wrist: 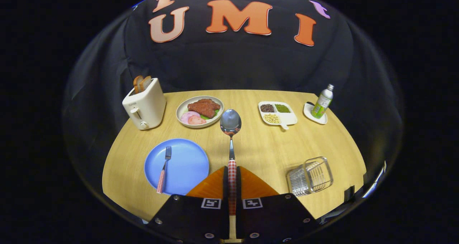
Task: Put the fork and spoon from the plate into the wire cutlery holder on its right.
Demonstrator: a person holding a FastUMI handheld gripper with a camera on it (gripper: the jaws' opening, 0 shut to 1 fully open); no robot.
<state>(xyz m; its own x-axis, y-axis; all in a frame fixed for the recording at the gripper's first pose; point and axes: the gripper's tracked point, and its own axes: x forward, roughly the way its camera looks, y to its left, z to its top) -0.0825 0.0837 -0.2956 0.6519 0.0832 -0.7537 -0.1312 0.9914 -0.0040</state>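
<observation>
Hand-held gripper (232,181) clamped on the spoon (231,129) by its checked handle, bowl raised ahead; fork (163,170) lies on the blue plate (188,167); wire cutlery holder (310,176) on the desk (258,147)

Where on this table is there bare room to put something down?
Bare wood lies between the blue plate and the wire holder, under the spoon clamped in the claw. The far edge is crowded: toaster, food plate, divided tray, bottle.

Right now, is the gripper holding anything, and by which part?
Yes. The gripper is shut on the spoon, clamping its red checked handle; the bowl sticks out ahead, above the table.
</observation>
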